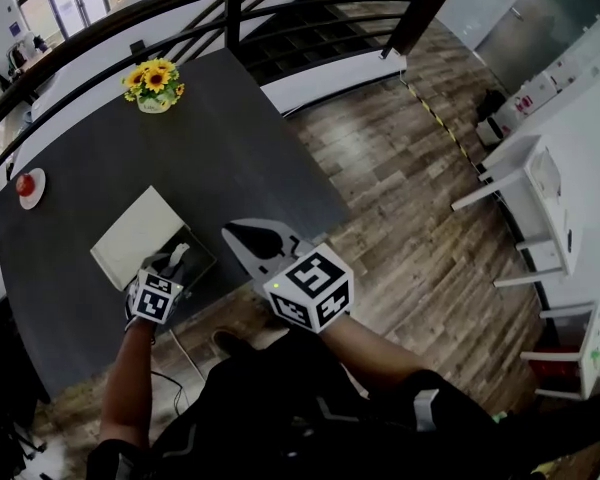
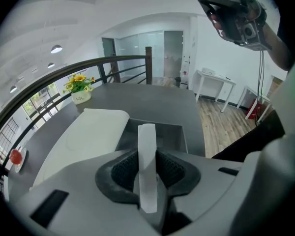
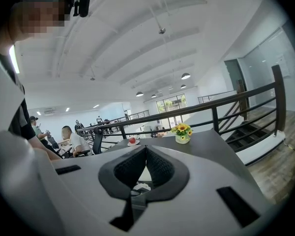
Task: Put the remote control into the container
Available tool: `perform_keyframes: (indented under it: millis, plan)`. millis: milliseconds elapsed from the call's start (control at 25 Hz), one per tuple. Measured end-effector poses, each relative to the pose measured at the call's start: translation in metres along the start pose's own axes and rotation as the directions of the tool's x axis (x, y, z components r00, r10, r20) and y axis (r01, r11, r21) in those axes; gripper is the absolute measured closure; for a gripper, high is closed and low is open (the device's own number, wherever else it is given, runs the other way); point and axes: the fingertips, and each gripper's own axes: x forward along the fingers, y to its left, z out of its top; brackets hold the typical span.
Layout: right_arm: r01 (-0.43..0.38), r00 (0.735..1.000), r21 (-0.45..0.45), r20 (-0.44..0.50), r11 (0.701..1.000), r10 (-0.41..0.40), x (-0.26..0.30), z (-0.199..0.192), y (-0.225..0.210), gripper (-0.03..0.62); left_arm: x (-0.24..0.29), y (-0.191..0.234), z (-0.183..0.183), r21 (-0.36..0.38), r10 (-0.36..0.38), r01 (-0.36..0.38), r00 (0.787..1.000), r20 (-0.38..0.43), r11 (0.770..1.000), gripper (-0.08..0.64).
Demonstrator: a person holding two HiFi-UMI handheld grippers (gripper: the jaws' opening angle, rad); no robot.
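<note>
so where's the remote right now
In the left gripper view the remote is clamped between the jaws of the left gripper, over the open container at the table's near edge, with the white lid to its left.

Dark grey table (image 1: pixel 230 158) across upper left of frame, pot of sunflowers (image 1: pixel 154 86) near top edge, red fruit (image 1: pixel 25 183) on small plate (image 1: pixel 36 196) far left, open grey container (image 1: pixel 202 264) lower centre-left, white lid (image 1: pixel 140 233) alongside its opening.
</note>
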Motion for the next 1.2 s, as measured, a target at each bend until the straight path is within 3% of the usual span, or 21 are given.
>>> perform_keyframes:
  millis: [720, 1200]
  plan:
    - [0.011, 1.0, 0.021, -0.005, 1.0, -0.011, -0.001, -0.005, -0.016, 0.591, 0.042, -0.009, -0.002, 0.07, -0.032, 0.039, 0.995, -0.098, 0.997, 0.451]
    - [-0.002, 1.0, 0.026, -0.015, 1.0, 0.002, 0.002, -0.008, -0.016, 0.591, 0.047, -0.014, 0.005, 0.111, -0.035, 0.042, 0.997, -0.063, 0.993, 0.451]
